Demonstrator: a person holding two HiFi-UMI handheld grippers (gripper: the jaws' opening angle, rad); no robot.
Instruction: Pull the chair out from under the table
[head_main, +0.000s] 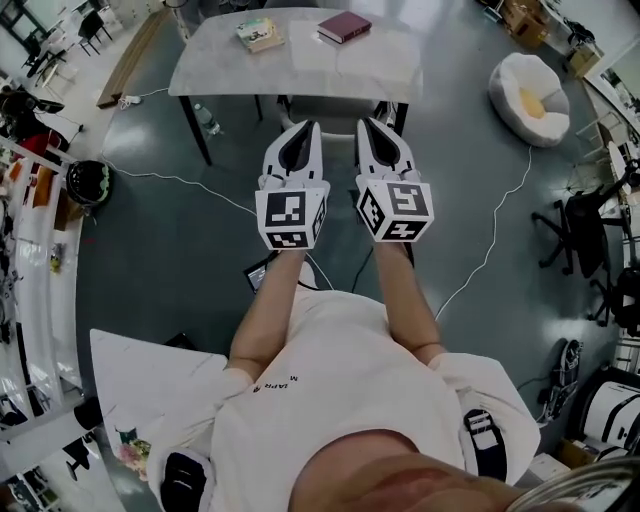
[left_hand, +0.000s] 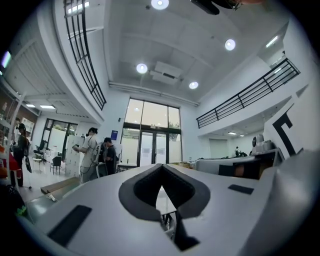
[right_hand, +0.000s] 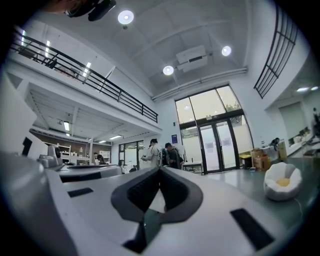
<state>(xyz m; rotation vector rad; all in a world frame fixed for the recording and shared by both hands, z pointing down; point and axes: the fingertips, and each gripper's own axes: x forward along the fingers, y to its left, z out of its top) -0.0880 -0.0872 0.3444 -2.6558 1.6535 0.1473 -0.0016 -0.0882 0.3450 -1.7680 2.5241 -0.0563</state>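
You are holding your left claw (head_main: 302, 128) and right claw (head_main: 374, 125) out side by side, both pressed together and pinching nothing; the chair (head_main: 335, 110) is sitting tucked under the counter (head_main: 300, 65) ahead of them.

Chair (head_main: 335, 108) tucked under table (head_main: 215, 60)
We see it pale and mostly hidden beneath the white top; only 1 edge shows.

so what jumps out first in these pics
The white left gripper and right gripper, each with a black-and-white marker cube, fill the middle of the head view. Beyond them stands a pale grey rectangular table bearing a dark red book; a round white beanbag sits at upper right.
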